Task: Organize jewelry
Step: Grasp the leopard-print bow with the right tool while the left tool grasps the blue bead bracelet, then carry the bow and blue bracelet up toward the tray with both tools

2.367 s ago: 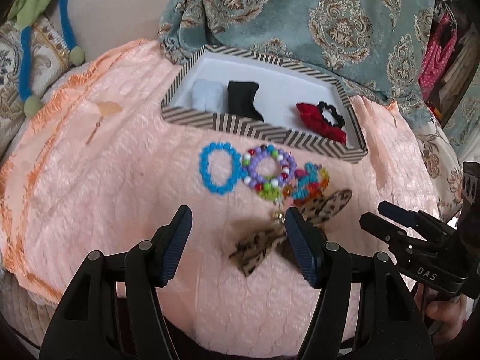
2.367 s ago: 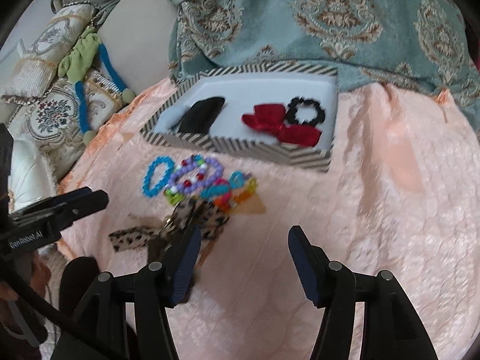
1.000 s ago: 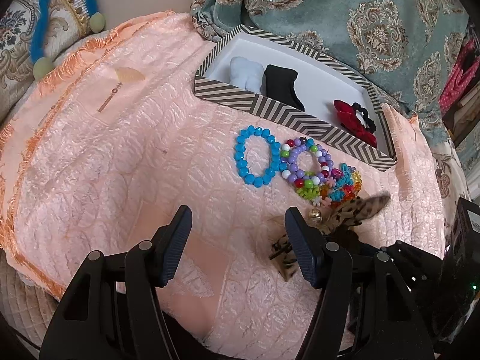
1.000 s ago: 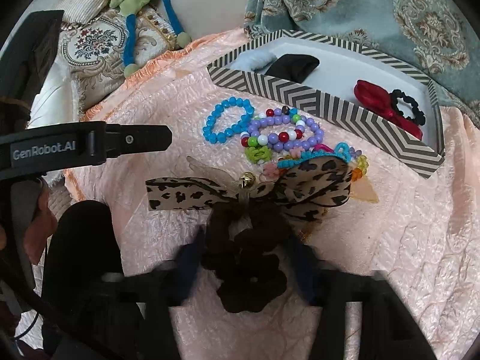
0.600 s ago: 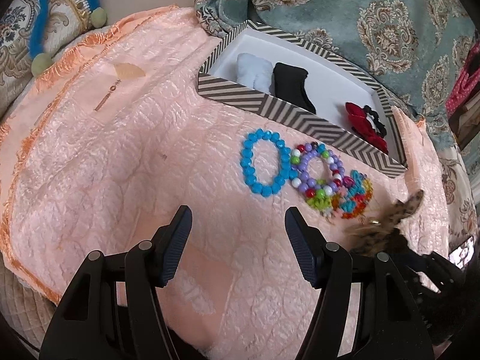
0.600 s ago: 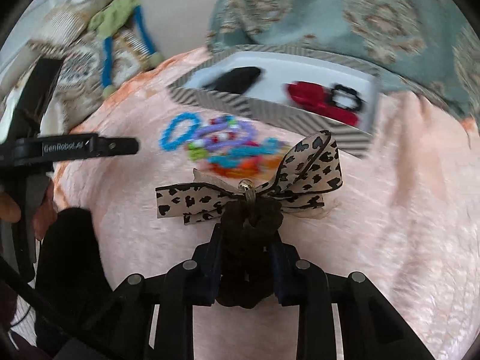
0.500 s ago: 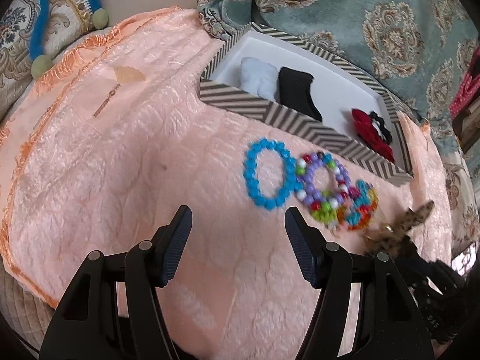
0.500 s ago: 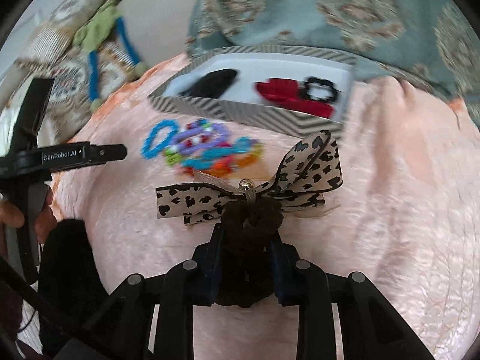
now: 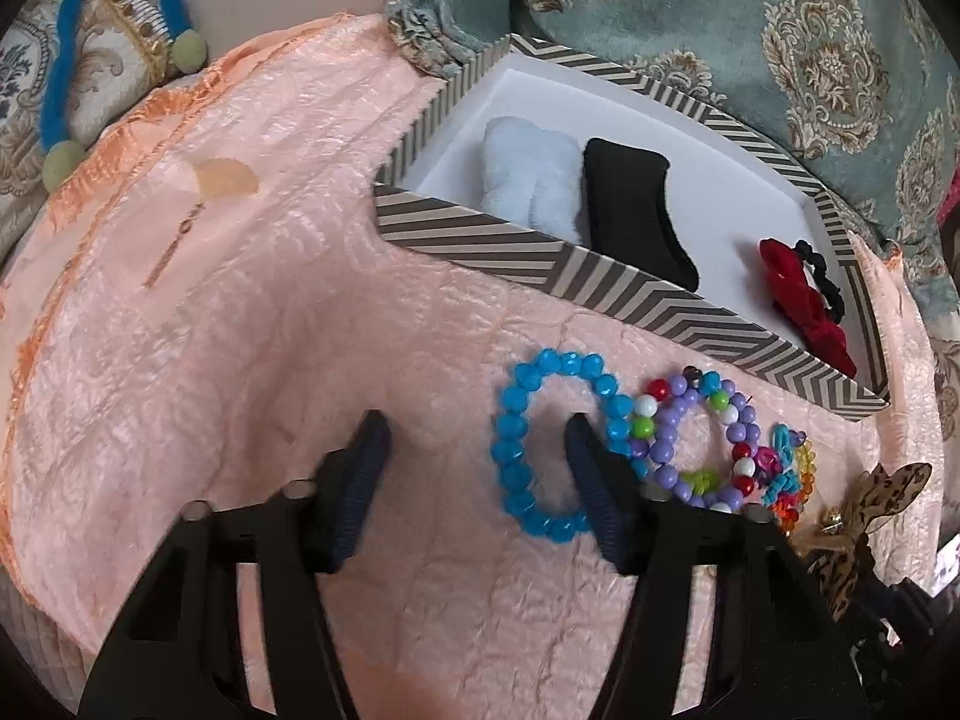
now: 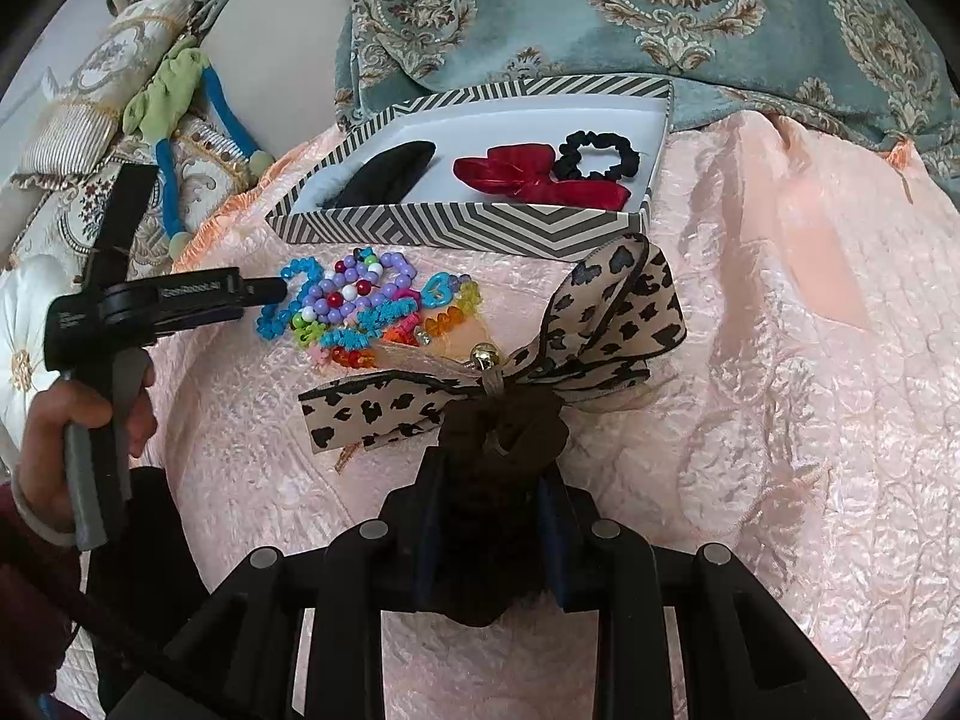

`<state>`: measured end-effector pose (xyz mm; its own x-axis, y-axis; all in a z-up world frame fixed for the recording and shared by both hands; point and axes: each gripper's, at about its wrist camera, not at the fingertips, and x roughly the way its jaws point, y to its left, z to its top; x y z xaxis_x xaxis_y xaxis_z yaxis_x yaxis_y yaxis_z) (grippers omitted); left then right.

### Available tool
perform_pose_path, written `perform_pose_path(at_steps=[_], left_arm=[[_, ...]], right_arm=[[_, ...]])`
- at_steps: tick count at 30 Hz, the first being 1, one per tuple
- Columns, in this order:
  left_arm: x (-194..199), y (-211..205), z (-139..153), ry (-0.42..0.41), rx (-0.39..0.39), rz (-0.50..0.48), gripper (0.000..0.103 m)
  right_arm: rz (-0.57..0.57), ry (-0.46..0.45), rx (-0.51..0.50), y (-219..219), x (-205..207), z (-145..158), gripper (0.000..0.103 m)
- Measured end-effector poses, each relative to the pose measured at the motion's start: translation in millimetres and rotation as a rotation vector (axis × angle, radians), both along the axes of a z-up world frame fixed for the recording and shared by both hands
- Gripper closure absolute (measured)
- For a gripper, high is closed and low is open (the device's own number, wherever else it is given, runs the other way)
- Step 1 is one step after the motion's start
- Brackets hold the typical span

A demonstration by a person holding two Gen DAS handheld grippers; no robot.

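Right now my right gripper (image 10: 489, 501) clamps the leopard bow scrunchie (image 10: 501, 354) ahead of the striped box (image 10: 462, 228), while my left gripper (image 9: 474, 468) gapes over the blue bracelet (image 9: 555, 450), whose beads could roll free.

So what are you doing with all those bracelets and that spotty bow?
Someone is tidying hair things and bracelets into the striped box. The right gripper is shut on a brown scrunchie with a leopard-print bow, held up in front of the box. The left gripper is open, low over the blue bead bracelet on the pink cloth. A red bow and black hair tie already lie inside.
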<state>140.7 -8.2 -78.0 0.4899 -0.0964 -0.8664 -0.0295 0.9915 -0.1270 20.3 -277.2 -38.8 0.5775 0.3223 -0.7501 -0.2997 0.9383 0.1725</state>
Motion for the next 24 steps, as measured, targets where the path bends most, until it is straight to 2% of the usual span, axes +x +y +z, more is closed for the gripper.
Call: perform_pose_path(at_steps=[3, 6, 10, 15, 24], left_arm=[[1.7, -0.5, -3.0, -0.008, 0.008, -0.005, 0.085], [1.3, 1.7, -2.4, -0.006, 0.003, -0.01, 0.093], [-6.2, 7.4, 5.0, -0.002, -0.037, -0.01, 0.094], [-21.1, 11.5, 23.9, -0.036, -0.061, 0.002, 0.094], [-38.6, 8.4, 62.8, -0.112, -0.066, -0.019, 0.094]], right_arm=[[0.005, -0.007, -0.022, 2.7, -1.4, 0.9, 0.077], [0.028, -0.022, -0.057, 9.8, -3.2, 3.2, 0.077], [0.038, -0.039, -0.047, 13.3, -5.1, 8.9, 0.077], [0.037, -0.06, -0.036, 15.2, -8.6, 19.5, 0.077], [0.035, -0.105, -0.02, 16.7, -15.0, 40.1, 0.077]])
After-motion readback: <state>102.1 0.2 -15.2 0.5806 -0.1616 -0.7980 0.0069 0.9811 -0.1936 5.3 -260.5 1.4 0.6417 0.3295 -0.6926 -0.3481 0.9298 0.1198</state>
